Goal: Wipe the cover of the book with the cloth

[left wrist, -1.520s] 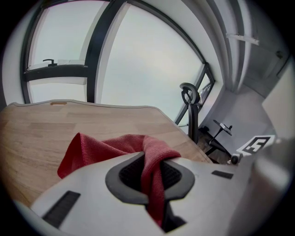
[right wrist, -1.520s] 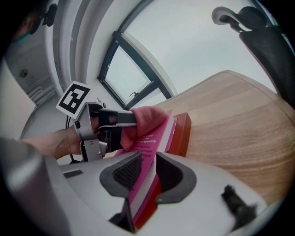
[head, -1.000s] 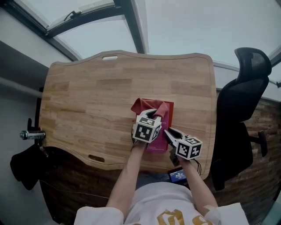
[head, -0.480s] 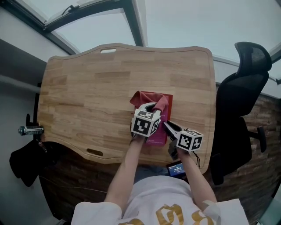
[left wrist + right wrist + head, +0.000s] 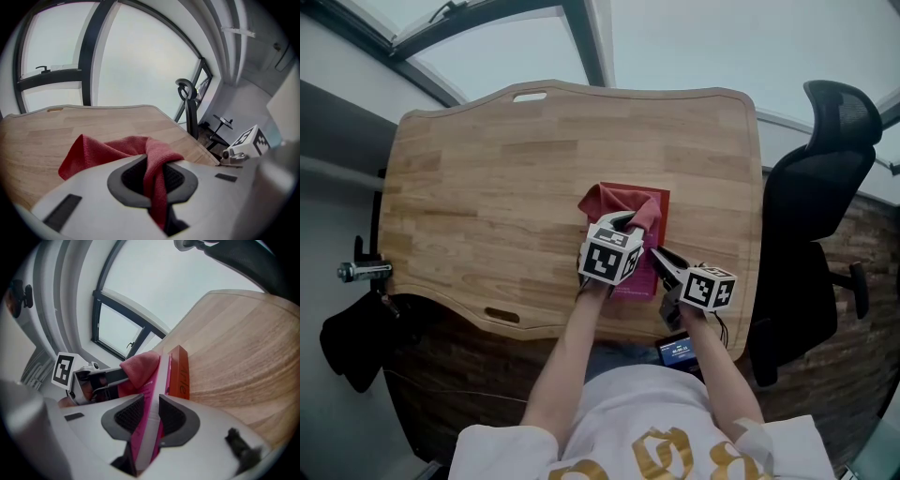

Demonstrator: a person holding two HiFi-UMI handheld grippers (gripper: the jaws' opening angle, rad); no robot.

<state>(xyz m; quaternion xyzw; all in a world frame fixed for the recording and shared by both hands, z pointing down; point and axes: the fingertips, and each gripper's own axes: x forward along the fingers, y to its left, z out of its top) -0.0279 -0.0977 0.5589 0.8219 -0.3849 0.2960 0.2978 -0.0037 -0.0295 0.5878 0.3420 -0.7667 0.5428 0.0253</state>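
Bare table [image 5: 487, 187] left of book [image 5: 663, 208]

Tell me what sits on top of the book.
A red cloth lies bunched over the far end of the book, pinched in the left tongs. The cover beneath the cloth is hidden; only the near part shows, bare and pink.

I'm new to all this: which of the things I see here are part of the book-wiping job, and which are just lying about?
In the job: red cloth, pinched in the left gripper; book, its edge clamped in the right gripper.
Just about: wooden table underneath; black office chair; small lit screen near the person's lap.
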